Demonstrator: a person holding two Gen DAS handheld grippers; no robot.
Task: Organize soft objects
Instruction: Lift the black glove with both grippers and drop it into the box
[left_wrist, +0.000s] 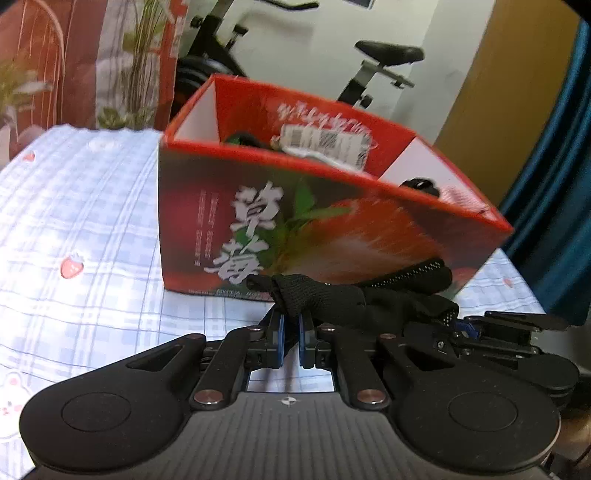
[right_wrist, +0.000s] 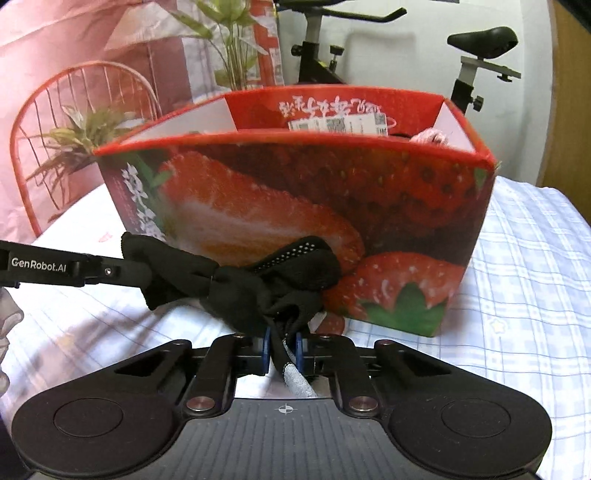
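Black knit fabric, a glove (left_wrist: 332, 299) by the look of its dotted palm, stretches between both grippers in front of the strawberry box (left_wrist: 295, 221).

Left wrist view: the left gripper (left_wrist: 291, 325) has its blue-padded fingers (left_wrist: 279, 332) clenched on one bunched end of the glove. From that pinch the glove runs toward 3 o'clock, where the other gripper's black linkage shows at the frame's right edge. The box stands at 12 o'clock, just beyond the glove, open-topped, with a labelled packet (left_wrist: 325, 142) and dark items already inside. It rests on a checked, strawberry-print cloth (left_wrist: 92, 221); whether a bed or a desk lies under it, I cannot tell.

Right wrist view: the right gripper (right_wrist: 282, 341) is clamped on the glove's (right_wrist: 266, 284) other end, a grey strip (right_wrist: 297, 380) hanging down between the fingers (right_wrist: 266, 347). The glove's long axis runs from the pinch toward 9 o'clock, ending at the left gripper's arm marked GenRobot.AI (right_wrist: 74, 267). The box (right_wrist: 295, 206) fills the 12 o'clock direction, its near wall just behind the glove and its rim well above it.

Judging by this, the glove lies crosswise to the box front, held low, and both hands seem about equally near. Getting it in likely calls for a lift over the near rim, then a release.
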